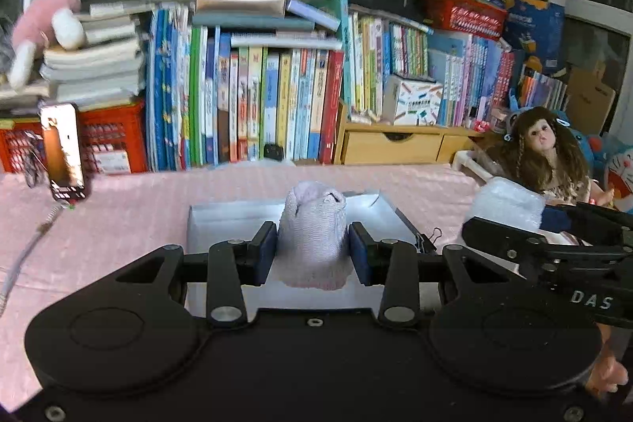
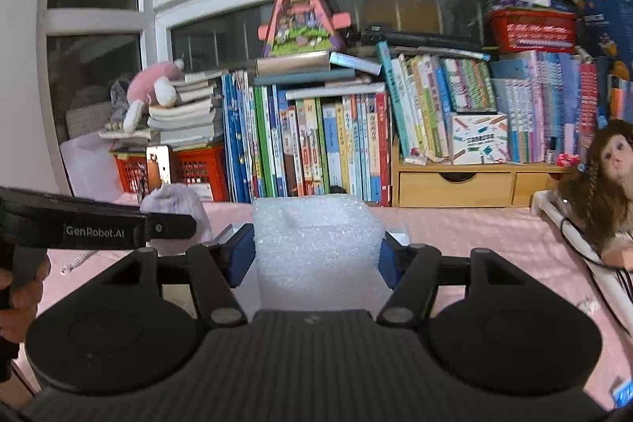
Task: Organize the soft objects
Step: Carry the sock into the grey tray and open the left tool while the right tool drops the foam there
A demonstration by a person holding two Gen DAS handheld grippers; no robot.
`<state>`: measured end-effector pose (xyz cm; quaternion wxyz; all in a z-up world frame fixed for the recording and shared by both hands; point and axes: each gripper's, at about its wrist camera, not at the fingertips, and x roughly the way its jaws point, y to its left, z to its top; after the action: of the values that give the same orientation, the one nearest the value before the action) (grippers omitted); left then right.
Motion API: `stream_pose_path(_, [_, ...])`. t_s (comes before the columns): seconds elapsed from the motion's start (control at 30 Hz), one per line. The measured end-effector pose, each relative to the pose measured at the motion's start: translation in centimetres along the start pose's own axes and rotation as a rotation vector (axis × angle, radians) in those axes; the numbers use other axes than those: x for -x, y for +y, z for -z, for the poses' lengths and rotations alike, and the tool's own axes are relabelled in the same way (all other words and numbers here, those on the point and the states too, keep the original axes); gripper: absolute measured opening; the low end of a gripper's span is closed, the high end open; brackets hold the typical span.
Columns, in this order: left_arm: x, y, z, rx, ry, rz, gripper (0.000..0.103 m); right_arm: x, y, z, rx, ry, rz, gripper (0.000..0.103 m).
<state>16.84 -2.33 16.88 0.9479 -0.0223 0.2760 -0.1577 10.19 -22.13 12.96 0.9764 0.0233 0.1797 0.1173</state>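
We note the desk (image 1: 130, 208) under a pink quilted cover, backed by a long row of upright books (image 1: 277, 105) below the window. A shallow white tray (image 1: 233, 220) lies on the cover in front of the left tool.

We hold a white foam block (image 2: 316, 248) in the right tool (image 2: 316, 256); both blue pads press its sides and the block stands up between them, above the pink cover. In the left wrist view the same block shows at the right edge.

We grip a rolled lilac knitted sock (image 1: 314, 244) in the left tool (image 1: 312, 248), jaws closed on its lower half, its folded top rising clear over the tray.

A brown-haired doll (image 1: 546, 153) sits at the right. A binder clip (image 1: 431, 238) lies just beside the tray's right edge.
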Motion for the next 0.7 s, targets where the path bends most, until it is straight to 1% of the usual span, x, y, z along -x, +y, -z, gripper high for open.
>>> stream_pose_path(0.07, [-1.9, 0.5, -0.9, 0.023, 0.051, 0.019, 0.038, -1.9, -0.3, -1.0, -0.002, 0.046, -0.003, 0.066])
stream_pose_path(0.17, [-5.4, 1.5, -1.8, 0.068, 0.144, 0.032, 0.038, -4.8, -1.0, -2.1, -0.045, 0.132, -0.016, 0.066])
stream_pose_path(0.23, [-7.7, 2.0, -1.8, 0.097, 0.2, 0.029, 0.038, -7.0, -1.6, -2.2, -0.081, 0.198, -0.015, 0.066])
stream_pose_path(0.37, [-11.6, 2.8, -1.5, 0.125, 0.296, 0.015, 0.038, -10.5, -2.3, -1.5, -0.098, 0.306, -0.003, 0.066])
stream_pose_path(0.53, [-15.1, 3.4, -0.7, 0.151, 0.387, 0.002, 0.038, -13.7, -2.9, -0.7, -0.126, 0.413, 0.001, 0.066])
stream_pose_path(0.7, [-17.3, 4.2, 0.0, 0.179, 0.467, -0.002, 0.038, -15.6, -3.2, -0.2, -0.128, 0.484, 0.008, 0.066])
